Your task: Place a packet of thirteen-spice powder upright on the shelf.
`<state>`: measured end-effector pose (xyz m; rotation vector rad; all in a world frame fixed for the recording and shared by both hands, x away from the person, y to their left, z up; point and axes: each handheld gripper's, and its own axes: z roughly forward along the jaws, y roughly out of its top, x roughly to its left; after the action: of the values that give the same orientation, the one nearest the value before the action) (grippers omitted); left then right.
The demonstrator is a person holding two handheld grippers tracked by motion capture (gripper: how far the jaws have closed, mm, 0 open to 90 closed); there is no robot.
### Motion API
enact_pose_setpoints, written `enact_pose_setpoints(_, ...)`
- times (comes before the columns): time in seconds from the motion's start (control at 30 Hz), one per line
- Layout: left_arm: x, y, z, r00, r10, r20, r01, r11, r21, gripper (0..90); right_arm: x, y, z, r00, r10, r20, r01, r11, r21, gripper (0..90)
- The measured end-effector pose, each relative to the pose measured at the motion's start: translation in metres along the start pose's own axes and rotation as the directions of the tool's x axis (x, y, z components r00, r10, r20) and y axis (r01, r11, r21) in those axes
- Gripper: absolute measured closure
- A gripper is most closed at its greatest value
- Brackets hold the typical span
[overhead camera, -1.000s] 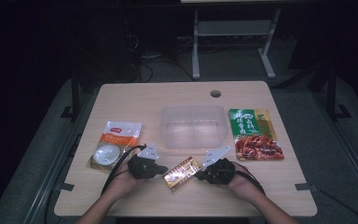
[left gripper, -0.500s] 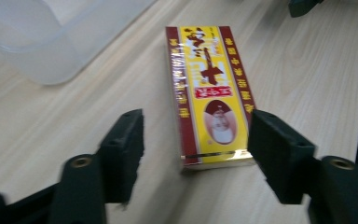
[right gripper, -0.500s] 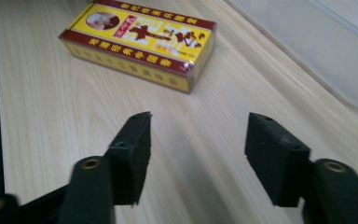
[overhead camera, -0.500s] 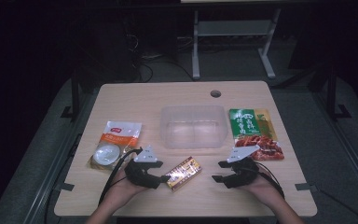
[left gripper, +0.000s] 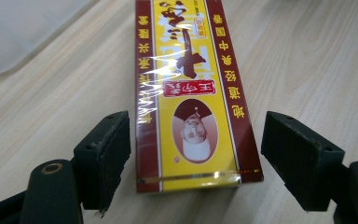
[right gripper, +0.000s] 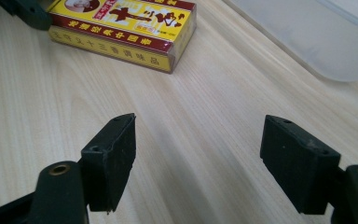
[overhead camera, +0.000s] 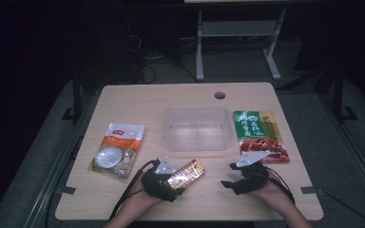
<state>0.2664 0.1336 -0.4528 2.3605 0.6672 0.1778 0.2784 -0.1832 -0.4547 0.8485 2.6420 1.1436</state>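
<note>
Light wooden rectangular table (overhead camera: 138, 102): recorded as the work surface, with a round cable hole (overhead camera: 220, 95) near its far edge.

Clear plastic rectangular container (overhead camera: 198, 129): recorded at the table's centre, far of both grippers, empty so far as could be seen.

Green and red flat food pouch (overhead camera: 259, 135): recorded right of the container, lying flat.

Orange and white flat food pouch (overhead camera: 118, 151): recorded at the left, lying flat, well apart from the container.

Yellow and dark red cellophane-wrapped cardboard box (left gripper: 191, 88): recorded lying flat on the table near the near edge, between the two grippers; in the high view its left end was overlapped by the left gripper (overhead camera: 164, 179).

Left gripper (left gripper: 193, 154): recorded released, jaws spread wide either side of the box's near end, neither pad touching it.

Right gripper (overhead camera: 240, 179): one second before, it had been close against the box's right end; by this moment it had been drawn away to the right and was noted well apart from the box. In the right gripper view (right gripper: 198, 154) its jaws were recorded apart, holding nothing, bare table between them.

Judgement: the box had been left to the left gripper alone, a closing of those jaws being the likely next step before any transfer to the container.
</note>
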Motion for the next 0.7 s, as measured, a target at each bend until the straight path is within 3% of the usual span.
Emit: enact_pose_setpoints(0.7,-0.0053,-0.0014,0.0106,0.9991,0.001,-0.043,0.000,0.9996,0.029,30.6,-0.0033,-0.0010,0.0018,0.9999,0.012,0.004,-0.012,1.000,-0.002,25.2)
